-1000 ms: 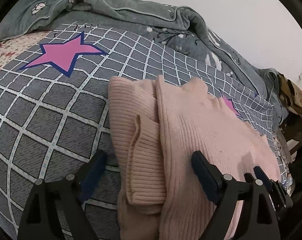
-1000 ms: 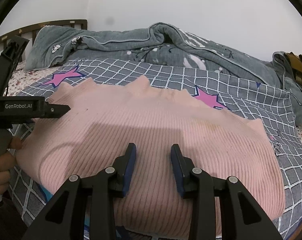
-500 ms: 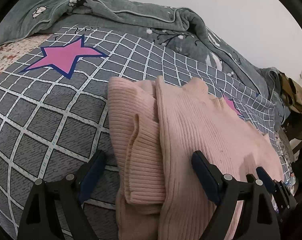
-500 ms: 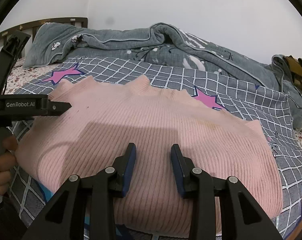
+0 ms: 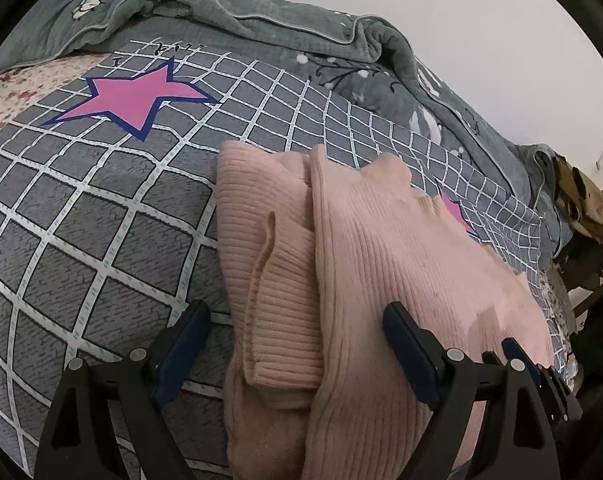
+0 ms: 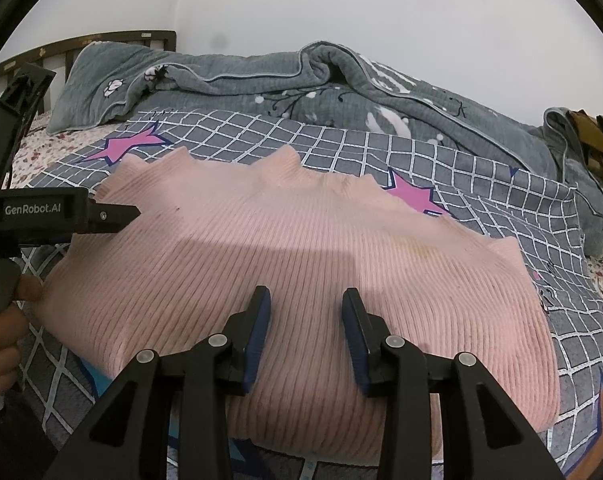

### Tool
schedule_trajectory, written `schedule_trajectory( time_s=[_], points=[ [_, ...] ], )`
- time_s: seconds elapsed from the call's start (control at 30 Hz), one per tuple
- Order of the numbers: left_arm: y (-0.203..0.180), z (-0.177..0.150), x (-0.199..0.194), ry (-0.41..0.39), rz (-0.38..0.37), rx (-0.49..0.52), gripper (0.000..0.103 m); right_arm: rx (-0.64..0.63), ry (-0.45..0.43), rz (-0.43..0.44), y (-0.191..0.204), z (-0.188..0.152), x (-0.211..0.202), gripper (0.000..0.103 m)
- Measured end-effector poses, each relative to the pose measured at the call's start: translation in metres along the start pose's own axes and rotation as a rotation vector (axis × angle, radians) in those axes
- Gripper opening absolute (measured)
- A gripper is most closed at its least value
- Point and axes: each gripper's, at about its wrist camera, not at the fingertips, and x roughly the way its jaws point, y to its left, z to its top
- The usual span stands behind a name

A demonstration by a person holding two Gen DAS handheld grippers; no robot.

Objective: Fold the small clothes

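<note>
While a pink ribbed sweater (image 6: 301,272) lies folded across a grey grid-patterned bedspread (image 5: 81,240) with pink stars, two hand-held tools hover at its near edge. The right tool (image 6: 305,334) sits low over the sweater's broad upper layer, its blue-padded jaws partly parted and opening a little, with nothing caught between them. The left tool (image 5: 297,350) stands at the sweater's left end with its jaws spread wide, one finger over the bedspread just beside the sweater, the other over the top layer, straddling a folded sleeve (image 5: 277,280) without pinching it. From the right wrist view the left tool's black body appears beside the sweater's left edge, gripped by a person's hand (image 6: 1,332). Beyond the sweater a rumpled grey-green quilt (image 6: 301,88) with white flower prints runs along the far side of the bed against a pale wall (image 6: 381,8).
</note>
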Motion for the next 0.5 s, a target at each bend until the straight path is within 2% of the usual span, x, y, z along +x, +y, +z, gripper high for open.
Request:
schedule_trajectory(
  time_s=[0.13, 0.2, 0.33, 0.4, 0.5],
  points=[
    [-0.005, -0.002, 0.000, -0.007, 0.002, 0.026, 0.077, -0.006, 0.010, 0.004, 0.001, -0.001, -0.003, 0.038],
    [-0.005, -0.001, 0.000, 0.000, -0.029, 0.025, 0.064, -0.005, 0.019, 0.017, 0.000, -0.001, -0.005, 0.038],
    [0.001, -0.001, -0.001, -0.007, -0.054, -0.011, 0.051, -0.005, 0.030, 0.056, -0.002, -0.004, -0.010, 0.040],
    [0.004, -0.001, -0.002, -0.010, -0.068, -0.031, 0.039, -0.023, 0.029, 0.081, -0.001, -0.007, -0.014, 0.040],
    [0.009, 0.002, -0.004, 0.003, -0.093, -0.073, 0.031, -0.075, 0.024, 0.113, 0.000, -0.011, -0.017, 0.040]
  ],
)
